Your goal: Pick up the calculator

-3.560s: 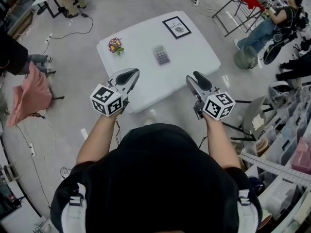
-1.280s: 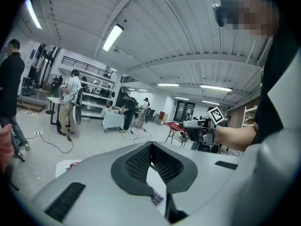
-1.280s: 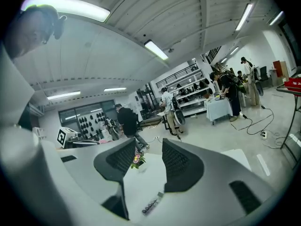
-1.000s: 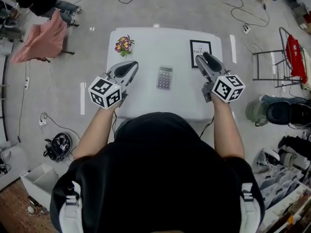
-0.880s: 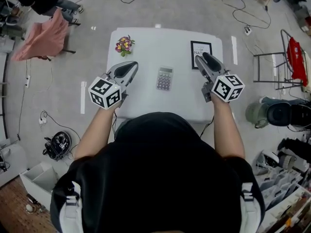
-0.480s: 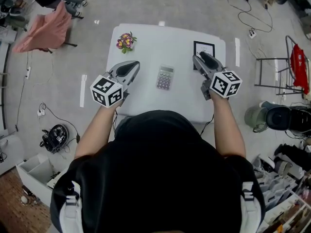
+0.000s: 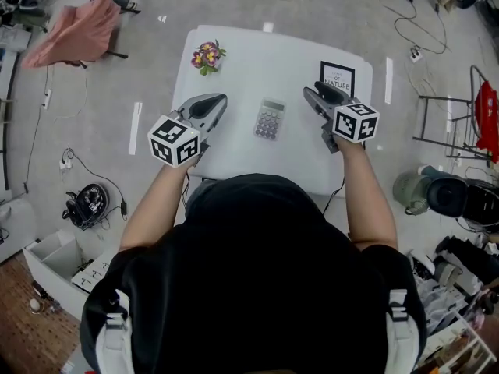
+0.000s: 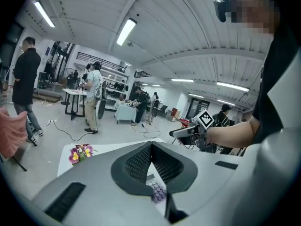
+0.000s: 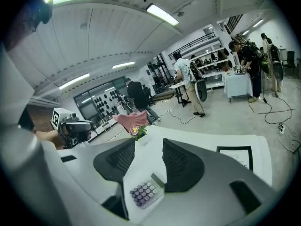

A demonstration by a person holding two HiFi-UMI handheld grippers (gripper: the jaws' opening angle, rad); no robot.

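Framed print (image 7: pixel 337 78), upper right of table (image 7: pixel 242 76): reads "OF NATURE". Calculator (image 7: pixel 270 119): grey body, purple keys, display strip at its far end. It lies flat at frame centre, between both grippers, touching neither. Left gripper (image 8: pixel 151 146): jaws together, empty. Right gripper (image 9: pixel 149 143): jaws apart, nothing gripped.

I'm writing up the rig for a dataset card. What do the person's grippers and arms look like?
The left gripper and the right gripper both have smooth pale-grey shells that taper to a point, with dark ribbed pads inside the jaws. Each carries a white cube printed with black square markers. The forearms are bare, and the person wears a black top.
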